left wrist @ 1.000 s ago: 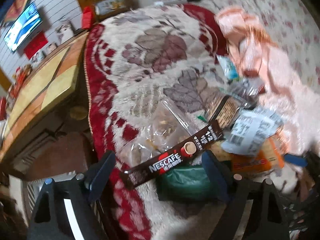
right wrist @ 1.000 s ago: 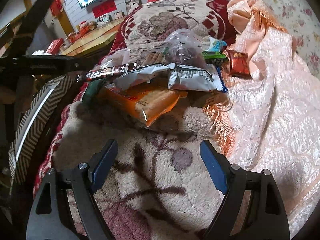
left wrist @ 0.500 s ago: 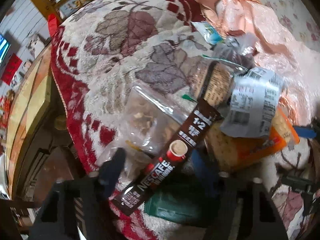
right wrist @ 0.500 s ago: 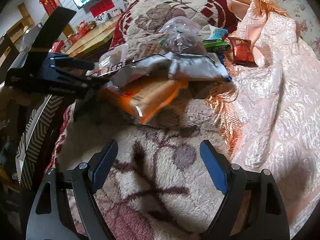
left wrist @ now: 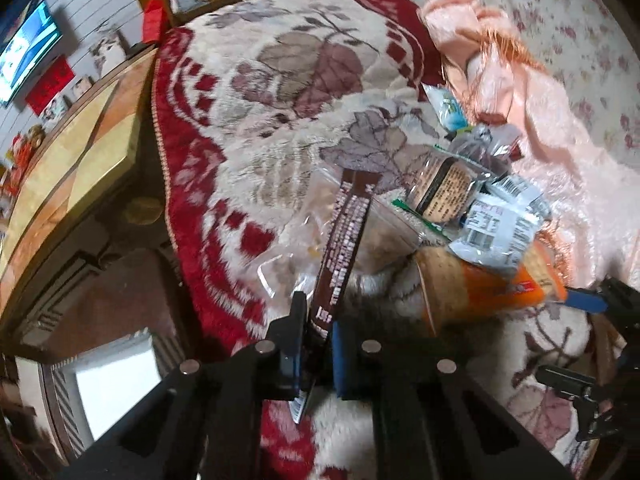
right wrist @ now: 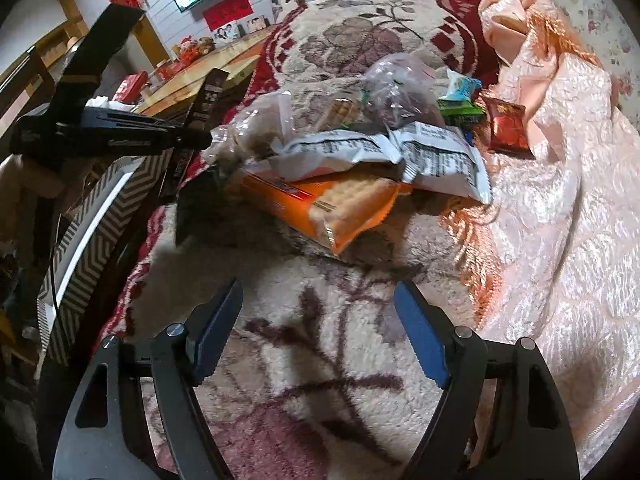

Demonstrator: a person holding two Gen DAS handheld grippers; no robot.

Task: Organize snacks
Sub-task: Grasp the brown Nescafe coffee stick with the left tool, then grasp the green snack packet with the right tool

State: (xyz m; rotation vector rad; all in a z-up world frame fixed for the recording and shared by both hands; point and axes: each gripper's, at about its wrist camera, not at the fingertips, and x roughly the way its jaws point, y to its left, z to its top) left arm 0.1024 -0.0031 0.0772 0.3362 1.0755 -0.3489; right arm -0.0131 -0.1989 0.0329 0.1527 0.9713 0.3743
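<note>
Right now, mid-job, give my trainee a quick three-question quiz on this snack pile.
1. True or false: the left tool is shut on the brown coffee stick.
2. What lies on top of the orange cracker pack? A) white packets B) red packet C) pink cloth
3. Fill in: the right tool is ____ of any snack.

Key: 1 true. 2 A, the white packets. 3 empty; its jaws are closing on nothing above the blanket.

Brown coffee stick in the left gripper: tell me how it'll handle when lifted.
The brown coffee stick, pinched near one end by the left gripper, stays straight, so probably fairly stiff. Slim, likely light. Its glossy wrapper may slip.
</note>
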